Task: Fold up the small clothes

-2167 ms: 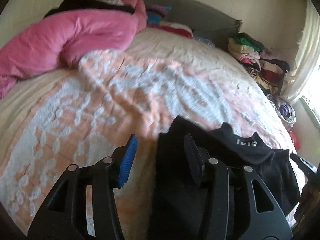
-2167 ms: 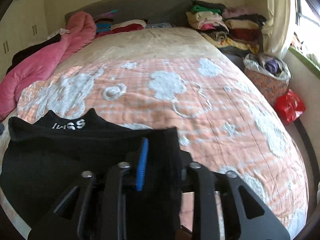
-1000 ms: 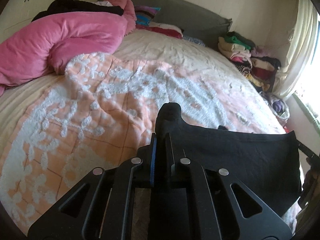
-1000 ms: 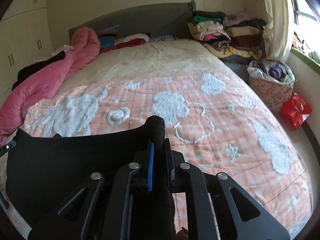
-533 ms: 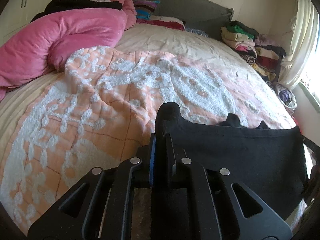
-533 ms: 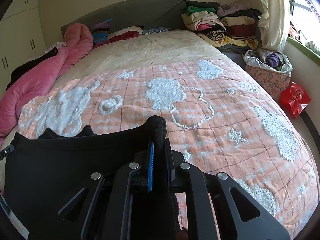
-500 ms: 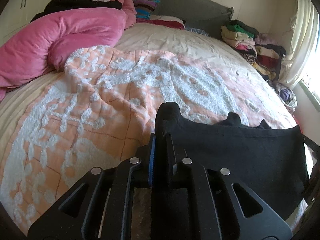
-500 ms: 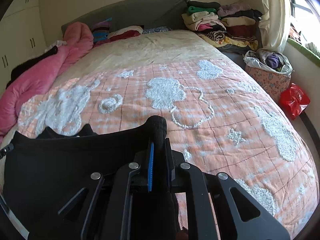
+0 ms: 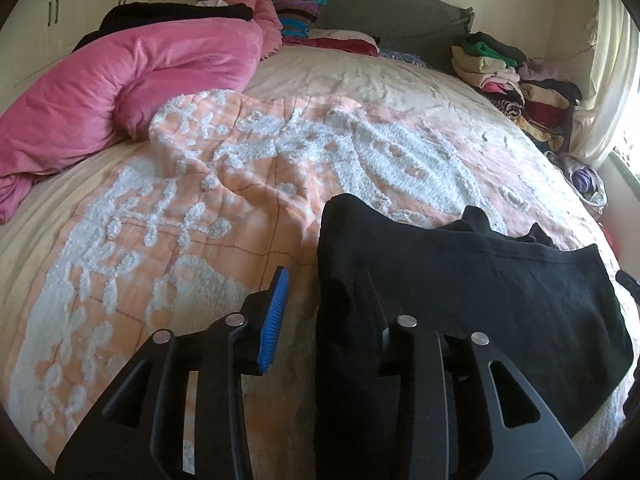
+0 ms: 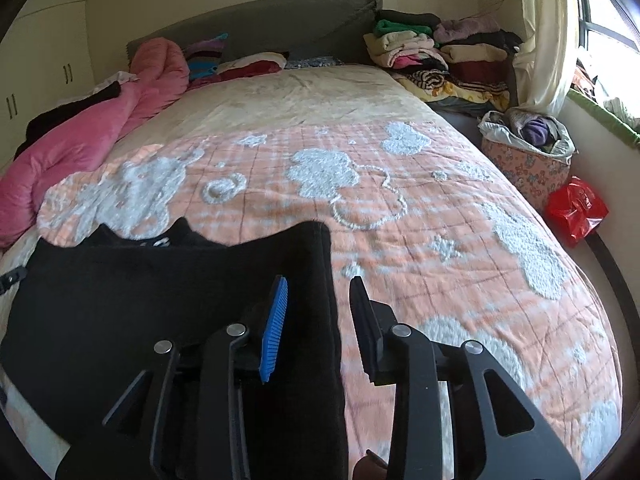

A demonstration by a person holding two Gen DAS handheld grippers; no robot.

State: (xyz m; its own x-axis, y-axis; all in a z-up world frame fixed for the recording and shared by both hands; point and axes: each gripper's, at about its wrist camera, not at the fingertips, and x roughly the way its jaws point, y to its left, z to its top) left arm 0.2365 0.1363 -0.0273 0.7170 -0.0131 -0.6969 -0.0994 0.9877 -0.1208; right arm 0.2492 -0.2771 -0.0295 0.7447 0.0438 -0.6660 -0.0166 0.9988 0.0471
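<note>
Both grippers, left and right, have just been opening; jaws now apart, black garment released, lying folded once near the bed's foot edge. Further folds likely remain.

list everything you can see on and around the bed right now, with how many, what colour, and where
black knit garment: one, black, near edge of bed, folded over.
tufted blanket: one, peach with white, spread over near half of bed.
plush quilt: one, pink, bunched along far left side.
folded clothes stack: one pile, mixed colours, far right by headboard.
floral fabric basket: one, pink, floor right of bed.
plastic bag: one, red, beside basket.
left gripper: fingers just opened, garment edge between them.
right gripper: fingers just opened, garment edge between them.
</note>
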